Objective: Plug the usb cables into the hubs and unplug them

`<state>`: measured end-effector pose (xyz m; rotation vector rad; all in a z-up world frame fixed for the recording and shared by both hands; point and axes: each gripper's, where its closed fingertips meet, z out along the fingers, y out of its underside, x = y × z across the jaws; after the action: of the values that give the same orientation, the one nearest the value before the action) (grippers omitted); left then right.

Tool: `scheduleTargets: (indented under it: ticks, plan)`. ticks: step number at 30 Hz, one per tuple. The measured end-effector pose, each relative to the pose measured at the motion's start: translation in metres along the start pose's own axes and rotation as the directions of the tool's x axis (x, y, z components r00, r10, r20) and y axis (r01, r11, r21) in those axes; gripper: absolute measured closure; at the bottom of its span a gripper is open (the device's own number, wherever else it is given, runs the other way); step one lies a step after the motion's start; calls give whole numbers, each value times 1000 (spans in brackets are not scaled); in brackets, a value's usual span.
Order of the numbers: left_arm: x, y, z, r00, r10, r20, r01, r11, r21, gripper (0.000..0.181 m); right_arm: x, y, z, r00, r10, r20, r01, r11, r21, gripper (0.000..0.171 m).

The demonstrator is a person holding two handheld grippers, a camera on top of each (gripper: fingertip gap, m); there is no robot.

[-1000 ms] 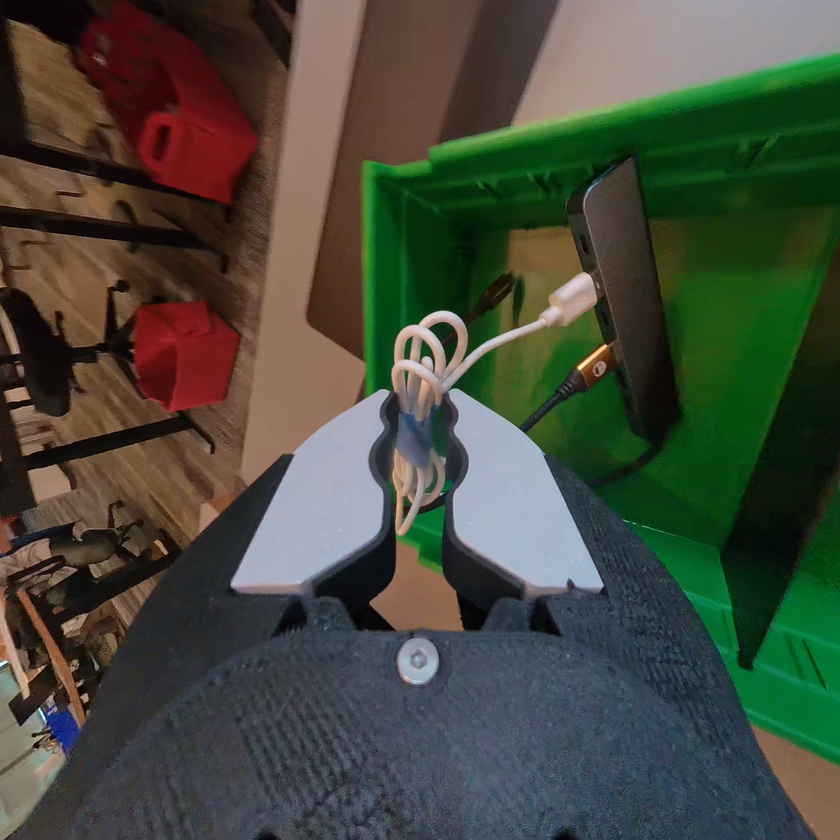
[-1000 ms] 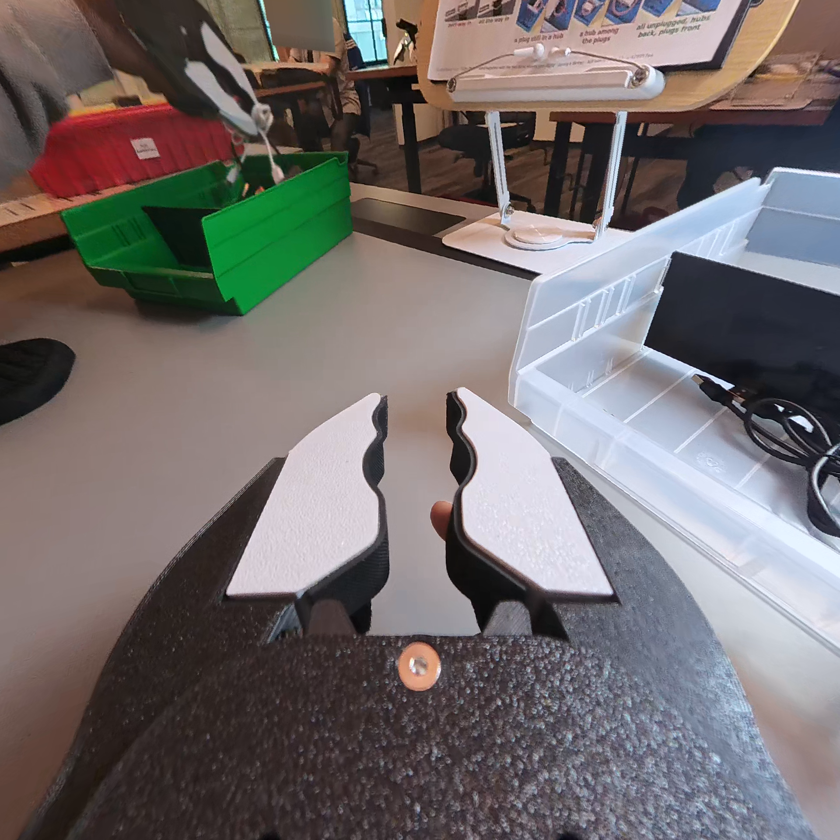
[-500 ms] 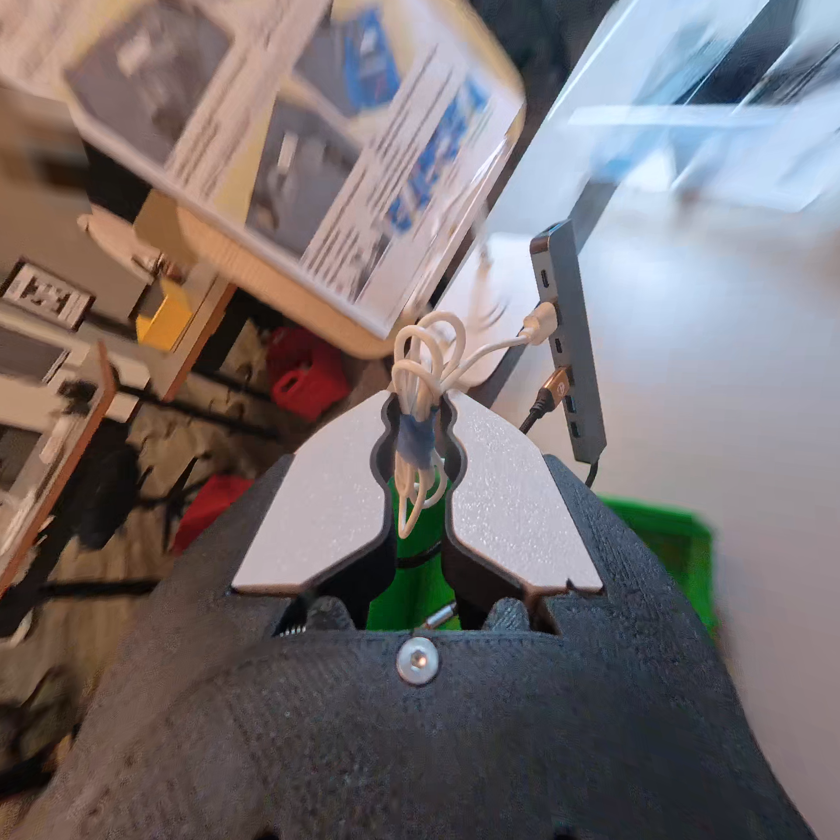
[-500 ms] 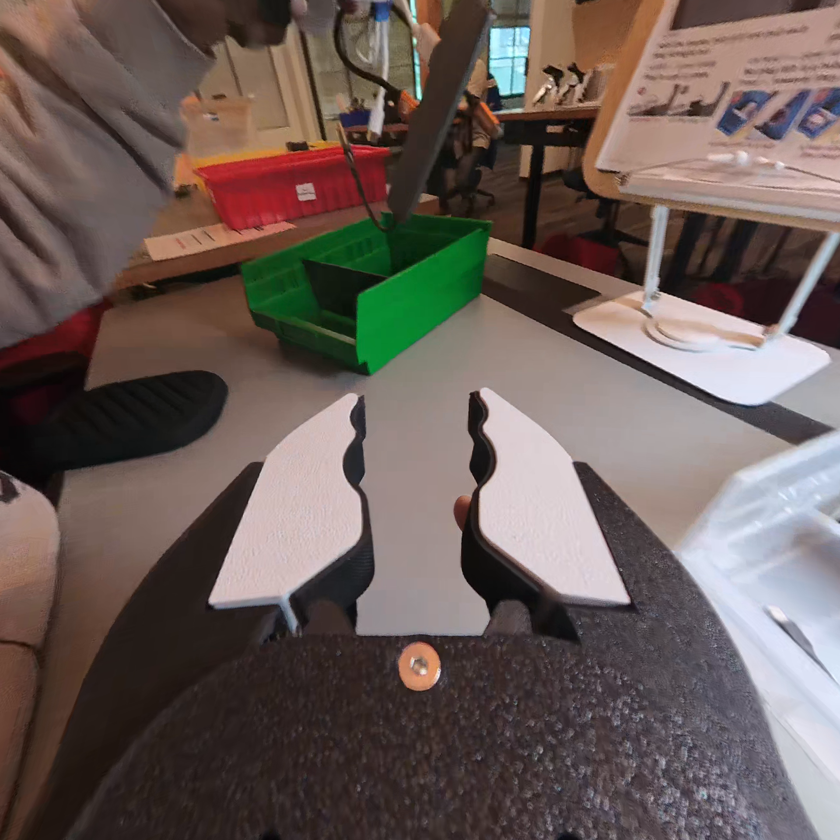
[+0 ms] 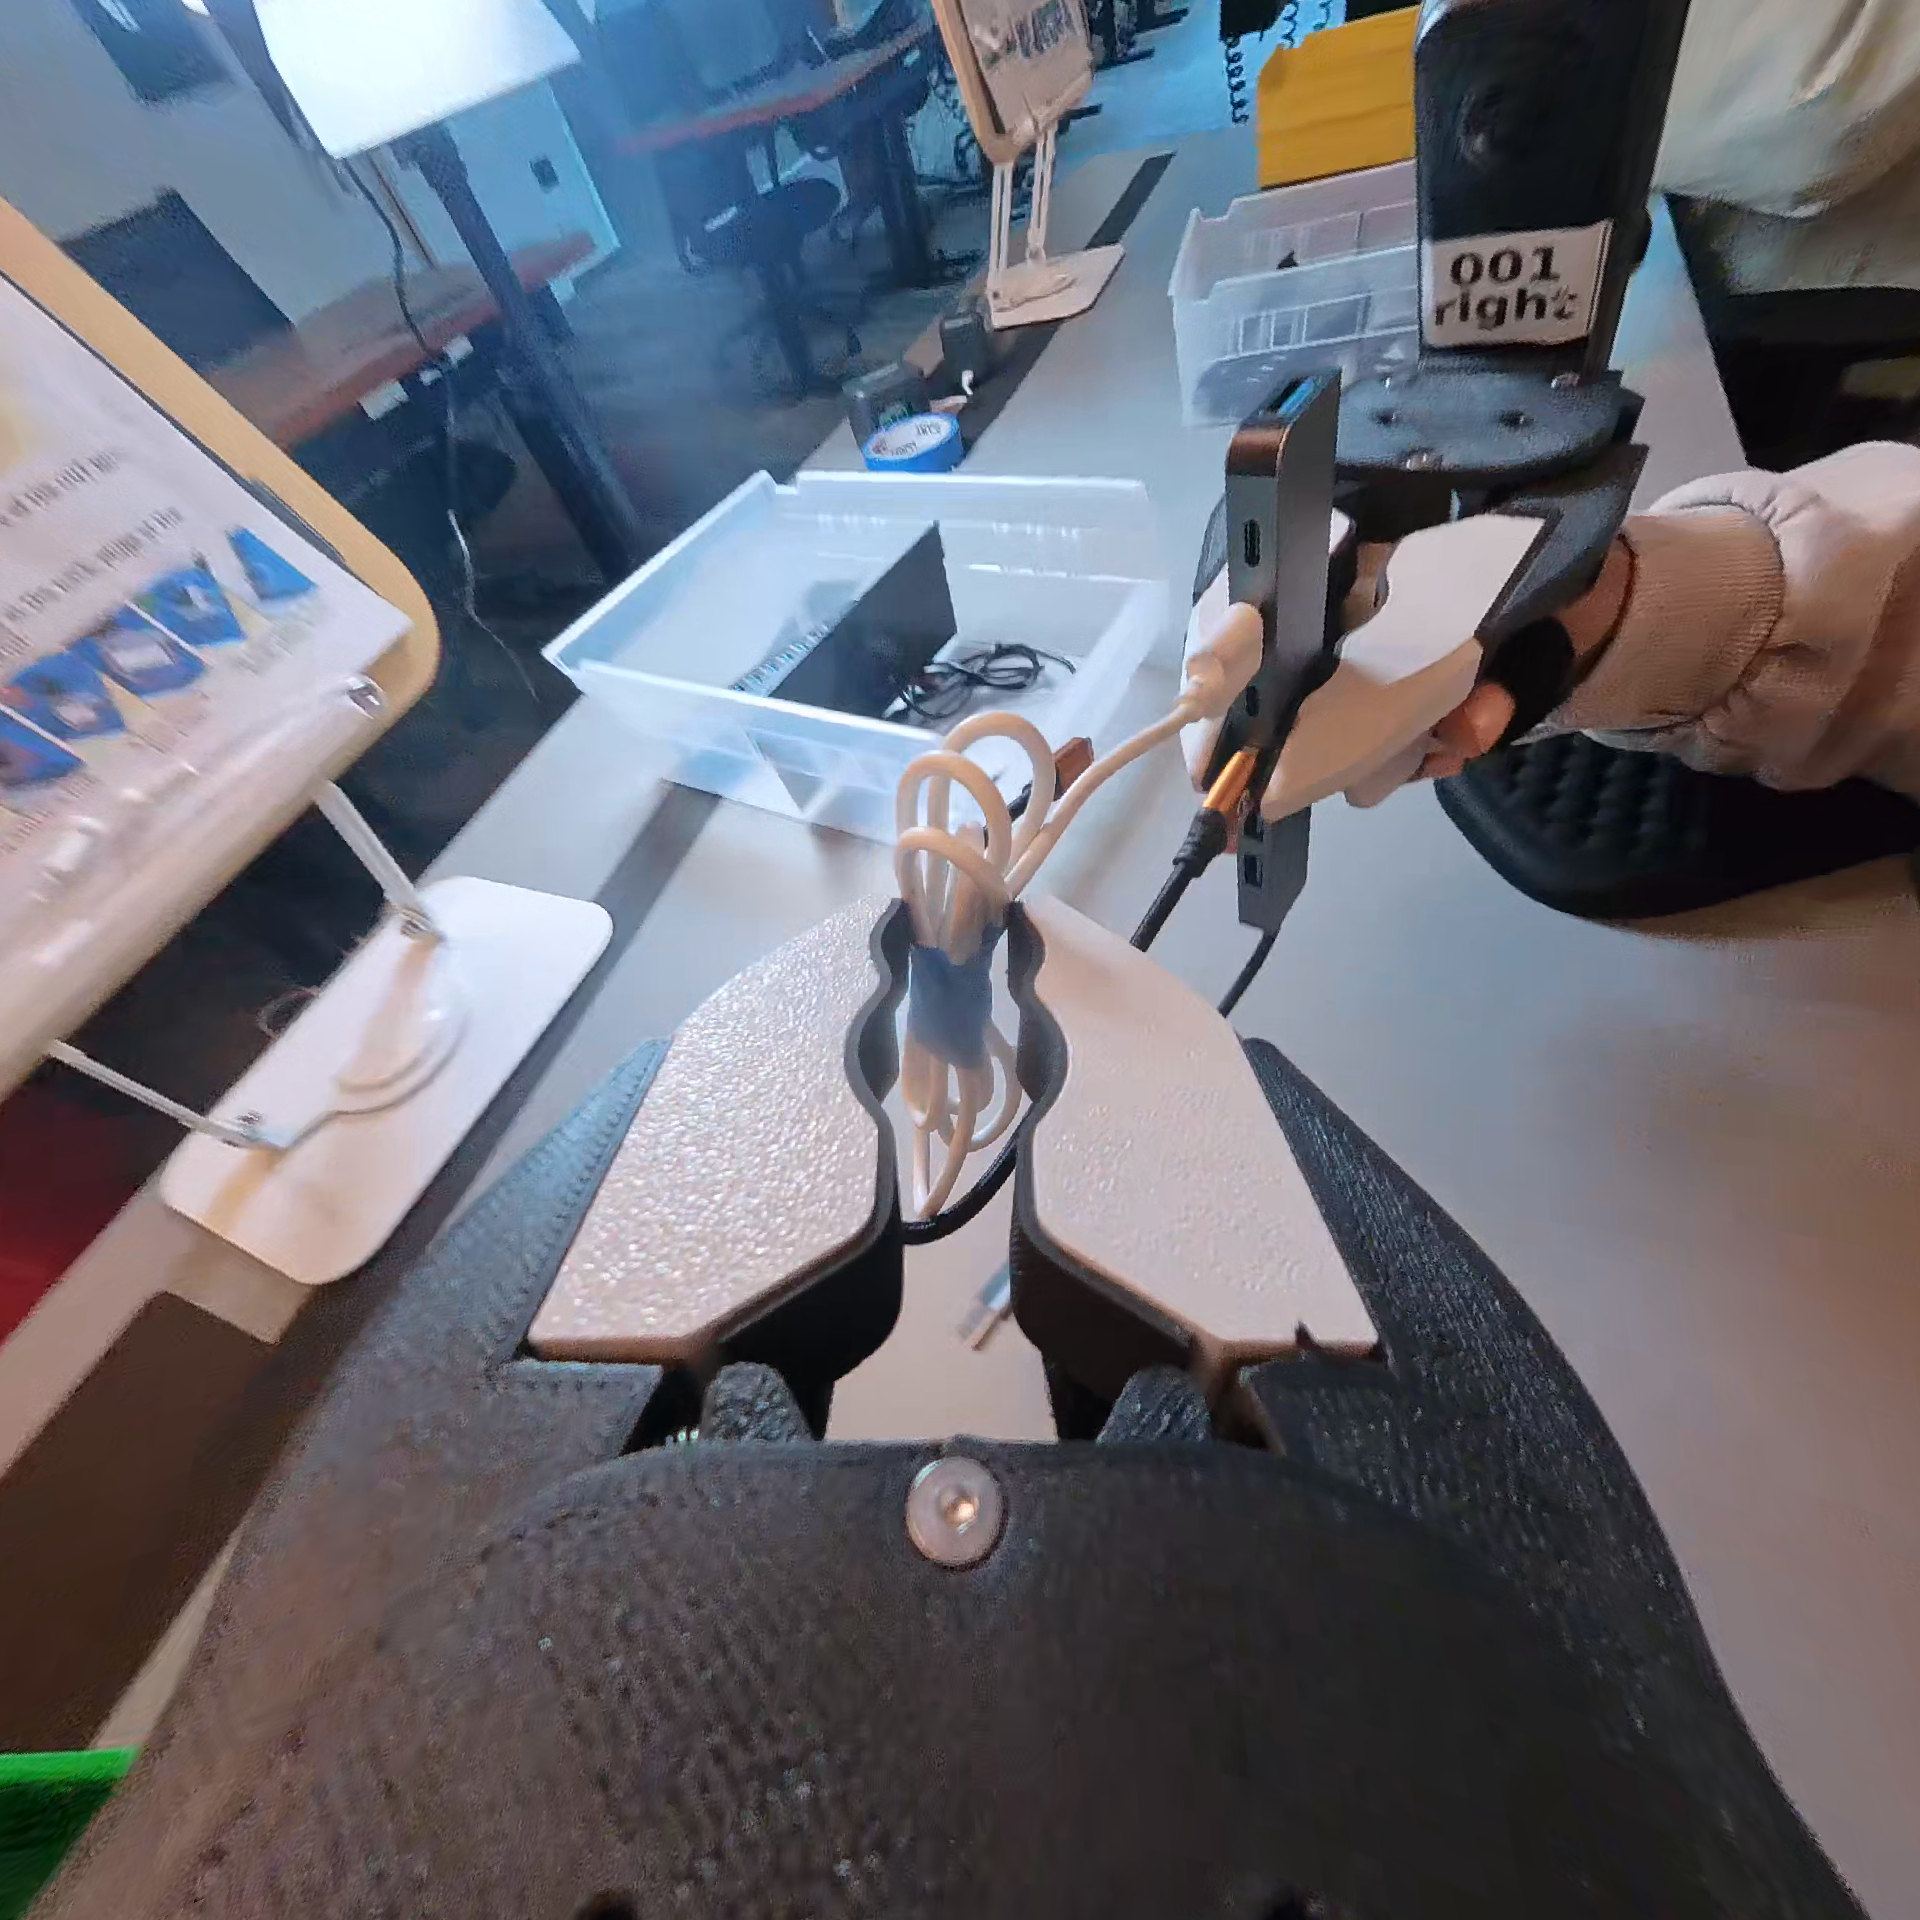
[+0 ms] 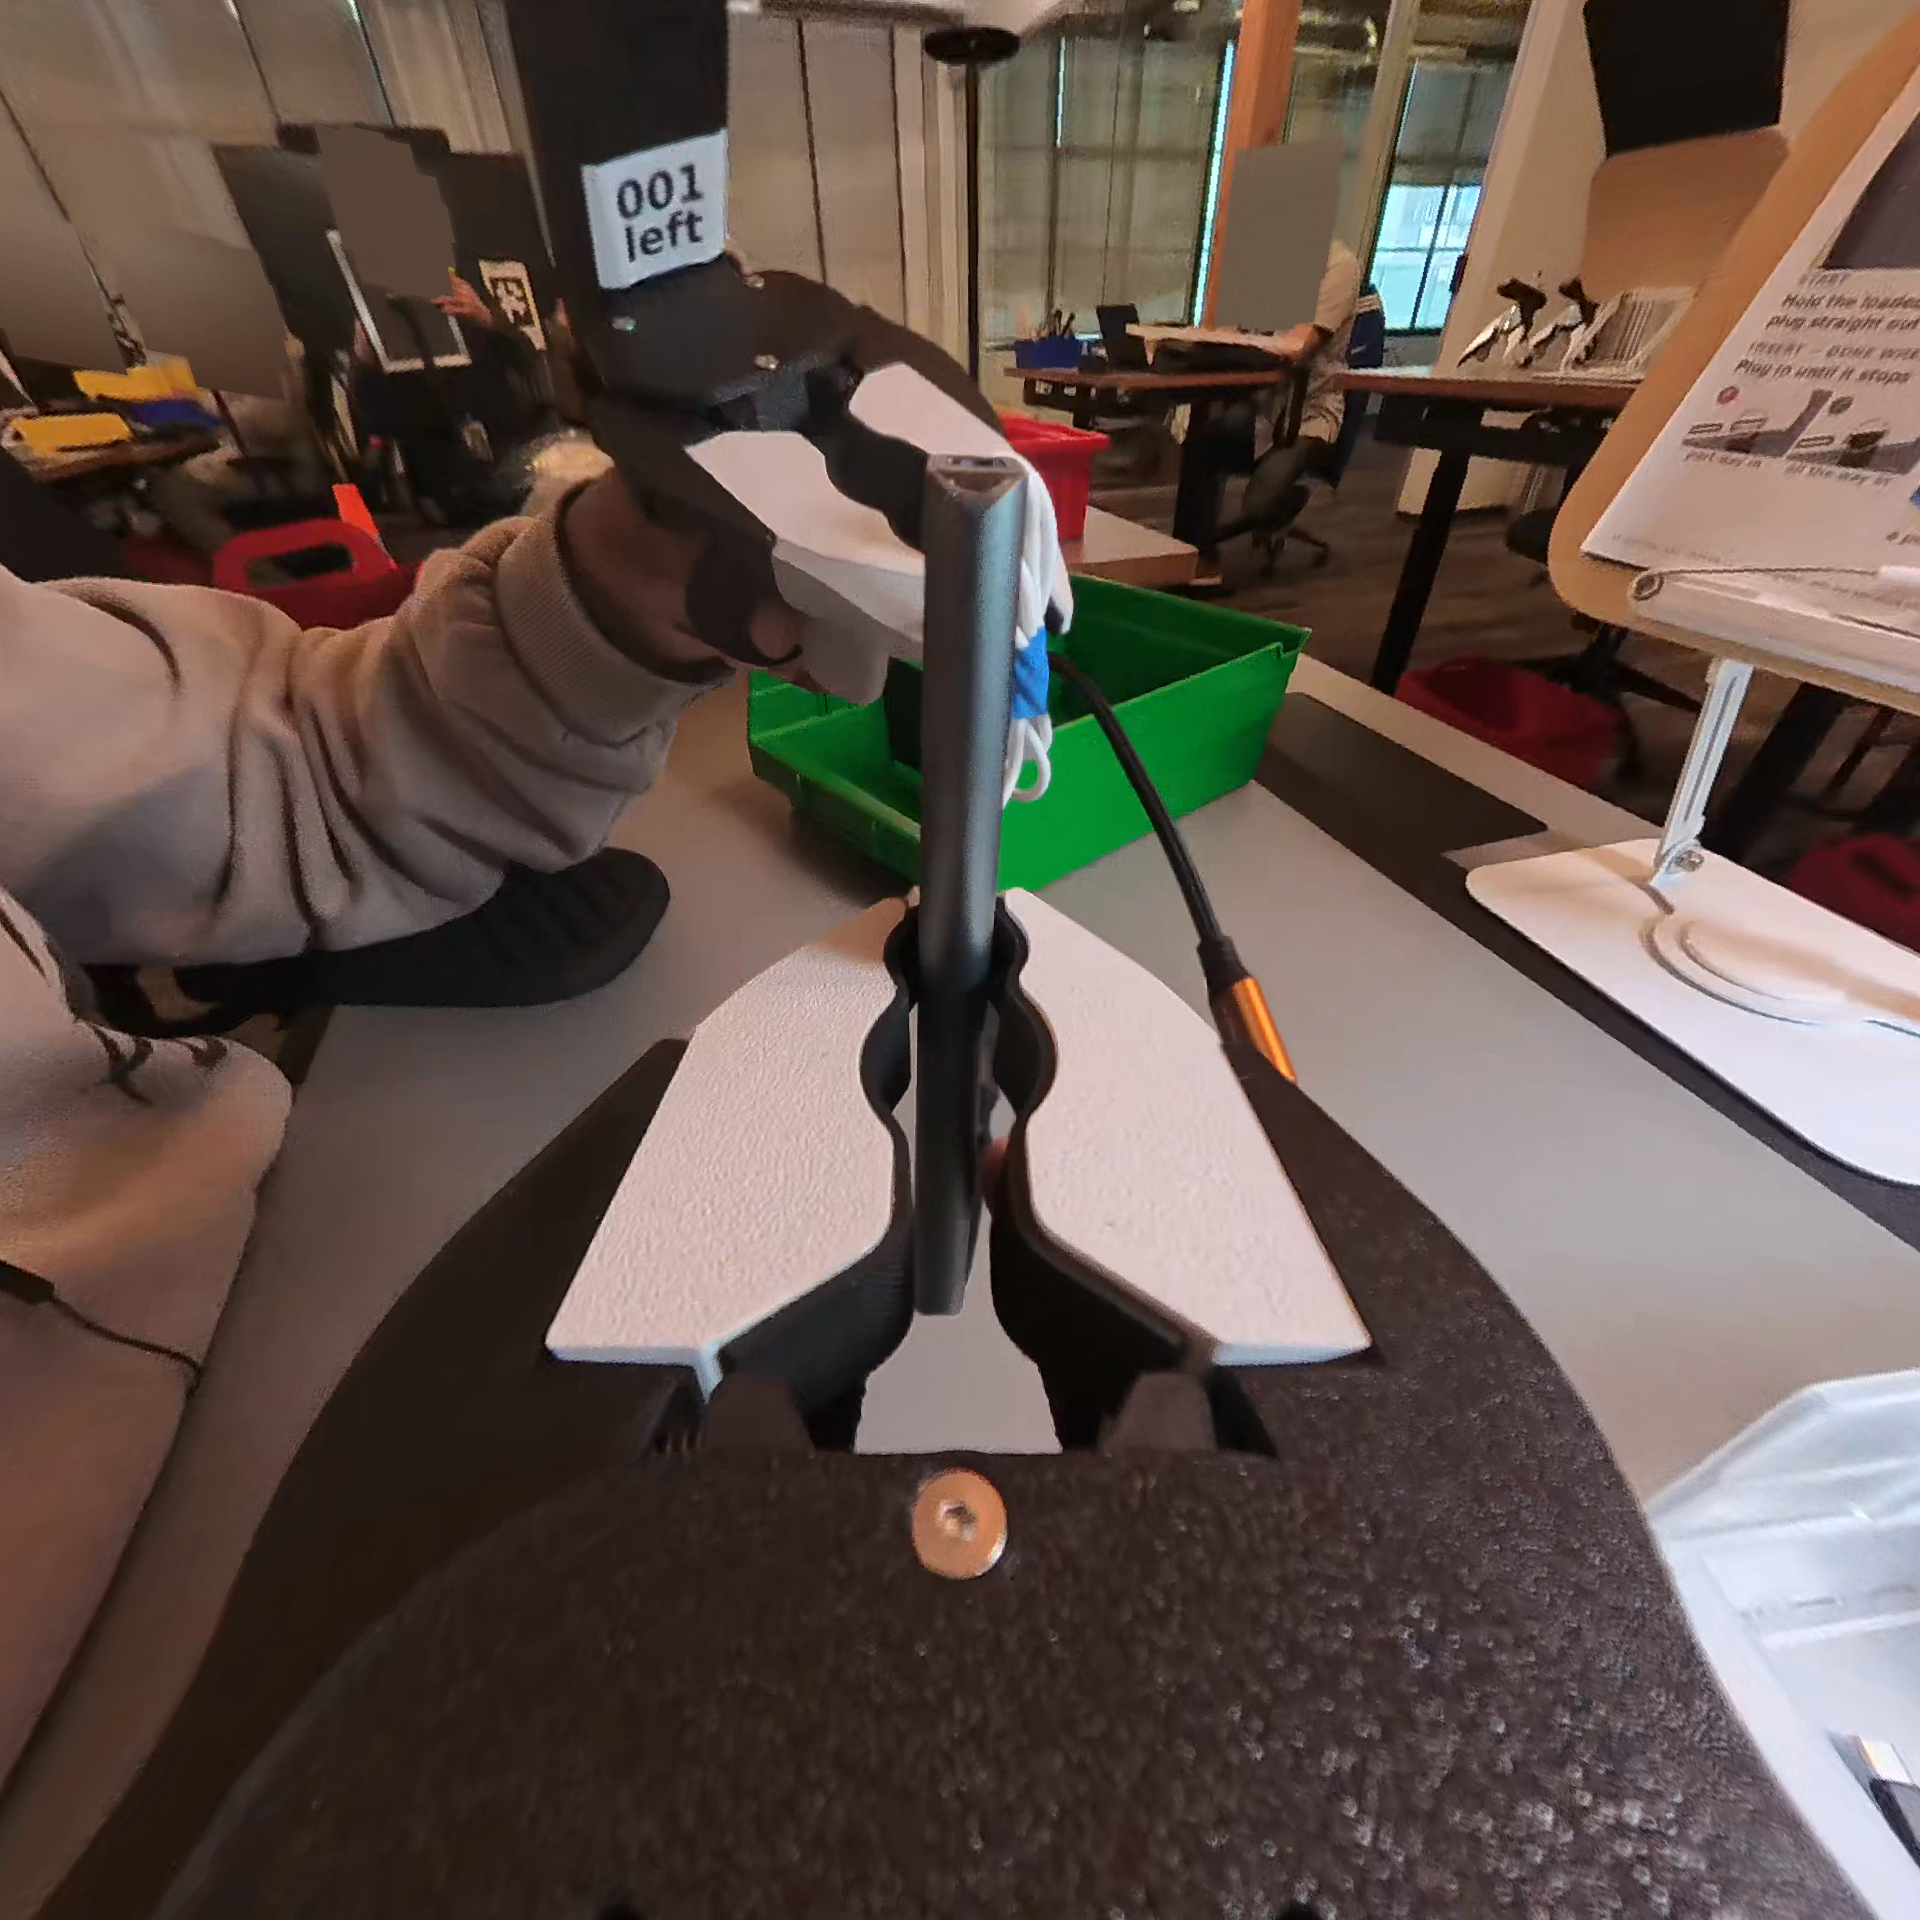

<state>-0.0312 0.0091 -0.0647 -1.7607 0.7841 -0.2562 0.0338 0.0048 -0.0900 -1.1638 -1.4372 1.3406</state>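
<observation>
hub [image 6: 961,1039] upright, clamped in right gripper [image 6: 956,940]; left gripper [image 5: 954,925] pinching white cable bundle [image 5: 951,997].

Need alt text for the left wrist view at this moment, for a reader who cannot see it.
The left claw is shut on a coiled white USB cable bundle bound with blue tape, whose plug sits in a slim dark grey USB hub clamped upright by the right claw. A black cable with an orange plug is also plugged in; a clear plastic bin sits behind.

White cable [image 5: 961,821] with blue band [image 5: 951,1003], dark grey hub [image 6: 961,727], green bin [image 6: 1143,727], orange-collared black cable [image 6: 1242,1003]
</observation>
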Motion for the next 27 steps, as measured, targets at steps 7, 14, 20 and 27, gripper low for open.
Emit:
scheduleTargets:
  ticks: [7,14,20,27]
  plan:
    - [-15,17,-1,993,-115,33,113,992,51,159,38,-15,-19,949,-106,-295,109,994,-5,161]
    - [46,-4,42,776,-522,-354,593,796,125,140,54,-7,-24,609,-586,-535,474,810,-347,160]
    - [39,8,76,588,-725,-358,807,559,191,132,46,26,10,173,-907,-383,629,401,-666,159]
    - [26,33,69,687,-644,-338,718,673,177,152,40,50,28,270,-908,-321,652,418,-633,139]
